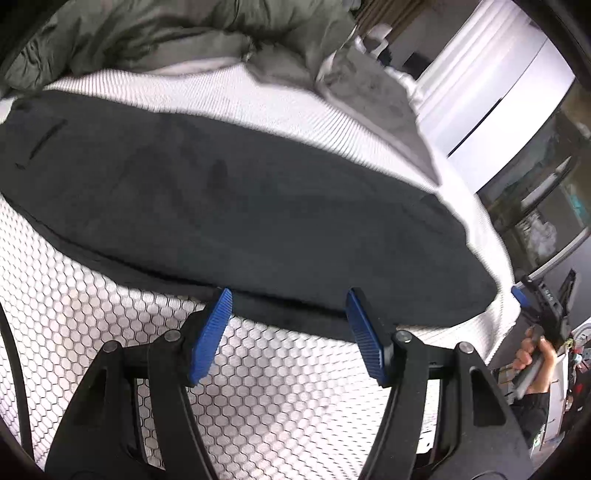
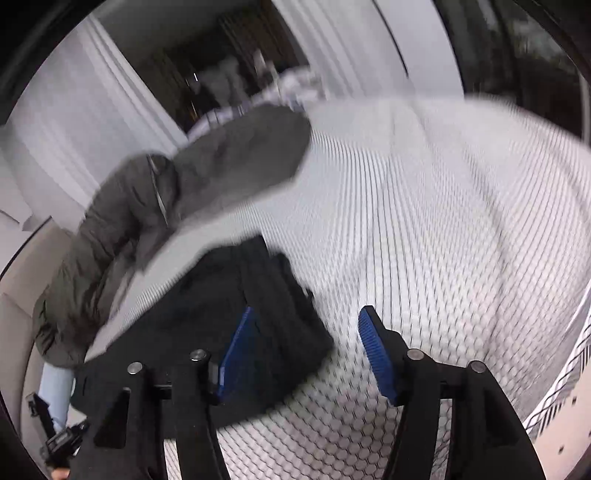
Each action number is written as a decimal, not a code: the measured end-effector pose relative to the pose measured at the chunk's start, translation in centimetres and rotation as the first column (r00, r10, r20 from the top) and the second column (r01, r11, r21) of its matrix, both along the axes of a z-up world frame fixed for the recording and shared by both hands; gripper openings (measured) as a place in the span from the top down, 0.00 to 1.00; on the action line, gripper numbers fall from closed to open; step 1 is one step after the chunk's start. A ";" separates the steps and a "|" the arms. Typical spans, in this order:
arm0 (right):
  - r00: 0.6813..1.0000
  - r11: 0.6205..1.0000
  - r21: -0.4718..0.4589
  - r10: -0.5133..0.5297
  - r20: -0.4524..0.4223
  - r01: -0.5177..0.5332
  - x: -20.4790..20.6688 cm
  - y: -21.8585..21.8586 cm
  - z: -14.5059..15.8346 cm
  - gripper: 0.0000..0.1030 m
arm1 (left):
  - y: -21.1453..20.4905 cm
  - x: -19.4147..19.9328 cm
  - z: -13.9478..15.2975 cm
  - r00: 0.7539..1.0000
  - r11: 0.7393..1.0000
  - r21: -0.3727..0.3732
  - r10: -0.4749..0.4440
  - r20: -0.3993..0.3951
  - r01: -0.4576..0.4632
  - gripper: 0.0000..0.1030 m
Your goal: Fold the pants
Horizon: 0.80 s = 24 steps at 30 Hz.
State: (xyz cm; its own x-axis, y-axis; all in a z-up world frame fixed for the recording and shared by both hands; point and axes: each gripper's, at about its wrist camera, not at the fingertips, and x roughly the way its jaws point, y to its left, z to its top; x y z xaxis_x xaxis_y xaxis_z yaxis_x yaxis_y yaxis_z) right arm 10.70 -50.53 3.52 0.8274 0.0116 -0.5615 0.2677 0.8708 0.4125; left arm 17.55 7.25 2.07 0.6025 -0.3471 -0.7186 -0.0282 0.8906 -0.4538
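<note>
Dark pants [image 1: 258,206] lie flat in a long strip across a white bed cover [image 1: 258,387] with a honeycomb print. My left gripper [image 1: 289,295] hovers at their near edge, open, its blue pads [image 1: 212,332] apart with nothing pinched. At the far right, past the pants' end, a hand holds my right gripper [image 1: 543,306]. The right wrist view is blurred; one end of the pants [image 2: 207,295] lies bunched on the cover [image 2: 424,221]. My right gripper [image 2: 307,310] is open above that end, its left pad over the cloth, holding nothing. My left gripper [image 2: 55,435] shows at the lower left.
A grey-green padded jacket or quilt [image 1: 147,33] is heaped along the far side of the bed, close behind the pants [image 2: 166,206]. White cupboard fronts [image 1: 498,92] stand beyond the bed. The bed's edge drops off at the right [image 1: 491,258].
</note>
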 end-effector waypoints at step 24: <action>0.906 0.811 -0.431 0.272 -0.324 -0.397 6.8 14.7 -5.2 0.32 | -12.1 2.8 -4.0 0.927 0.899 0.244 -0.376 0.005 0.363 0.22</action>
